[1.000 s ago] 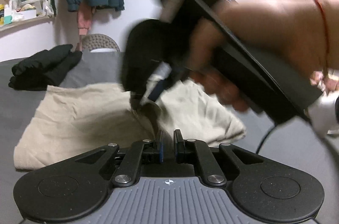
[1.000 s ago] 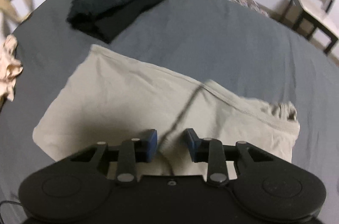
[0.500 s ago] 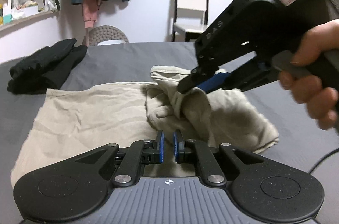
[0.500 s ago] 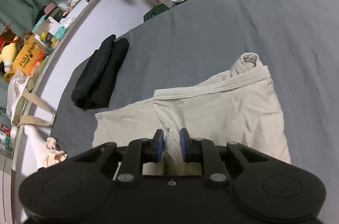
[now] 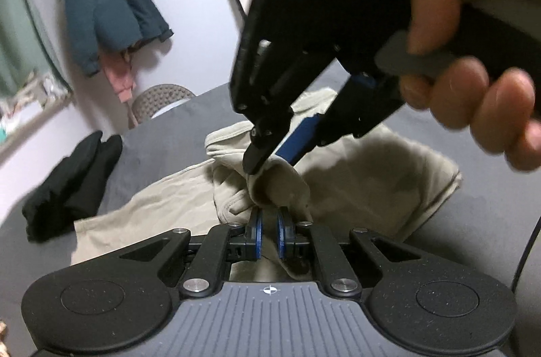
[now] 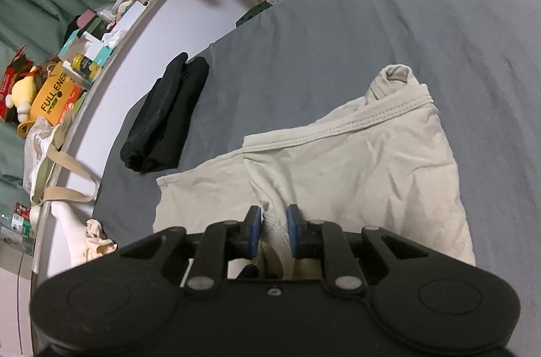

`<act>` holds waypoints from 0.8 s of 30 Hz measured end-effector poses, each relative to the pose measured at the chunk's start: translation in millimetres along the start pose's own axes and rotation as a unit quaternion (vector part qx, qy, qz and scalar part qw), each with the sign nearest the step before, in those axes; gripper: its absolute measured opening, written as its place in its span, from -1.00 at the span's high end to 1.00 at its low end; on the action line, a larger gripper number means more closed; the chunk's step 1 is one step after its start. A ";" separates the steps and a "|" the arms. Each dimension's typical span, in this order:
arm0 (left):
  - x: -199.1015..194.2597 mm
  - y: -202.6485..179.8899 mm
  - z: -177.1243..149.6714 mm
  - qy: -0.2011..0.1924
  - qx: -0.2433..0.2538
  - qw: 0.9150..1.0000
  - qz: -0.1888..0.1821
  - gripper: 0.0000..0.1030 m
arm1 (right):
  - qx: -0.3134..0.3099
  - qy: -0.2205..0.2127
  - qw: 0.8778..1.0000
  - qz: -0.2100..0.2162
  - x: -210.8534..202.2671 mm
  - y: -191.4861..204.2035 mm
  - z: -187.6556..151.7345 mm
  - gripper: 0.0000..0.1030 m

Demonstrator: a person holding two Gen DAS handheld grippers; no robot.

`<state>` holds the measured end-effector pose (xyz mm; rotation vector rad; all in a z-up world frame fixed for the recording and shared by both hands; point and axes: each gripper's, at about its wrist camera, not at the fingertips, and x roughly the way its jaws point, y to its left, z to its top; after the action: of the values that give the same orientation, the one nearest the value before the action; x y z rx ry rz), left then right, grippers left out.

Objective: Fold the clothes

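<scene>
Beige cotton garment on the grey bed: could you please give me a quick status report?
Left gripper and right gripper both shut on beige cotton garment, bunched, part lifted. Folded black clothes lie apart on grey bed, nothing in the way.

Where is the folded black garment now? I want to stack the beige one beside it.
The black garment lies on the grey bed near its left edge, beyond and left of the beige garment, apart from it.

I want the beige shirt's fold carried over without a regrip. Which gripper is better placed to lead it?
Probably the right gripper: it pinches a raised bunch of the beige shirt from above. The left gripper grips low, under it.
</scene>
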<state>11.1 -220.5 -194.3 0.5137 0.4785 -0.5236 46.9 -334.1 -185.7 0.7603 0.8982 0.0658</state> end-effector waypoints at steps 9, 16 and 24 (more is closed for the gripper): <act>0.8 23.8 -7.2 0.013 -0.026 0.999 0.027 -0.11 | 0.008 0.008 1.000 0.003 2.7 -4.3 -2.9 0.67; -7.9 40.0 -9.3 -0.002 -0.057 0.997 0.045 -0.11 | 0.009 0.005 1.000 0.001 0.0 -4.0 -3.4 0.67; -2.8 39.3 -2.7 0.001 -0.057 0.998 0.041 -0.11 | 0.017 0.007 1.000 0.002 0.2 -8.1 -4.7 0.67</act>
<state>30.8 -188.6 -181.8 0.4235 0.4850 -0.4140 41.6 -337.4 -192.7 0.7935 0.9123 0.0598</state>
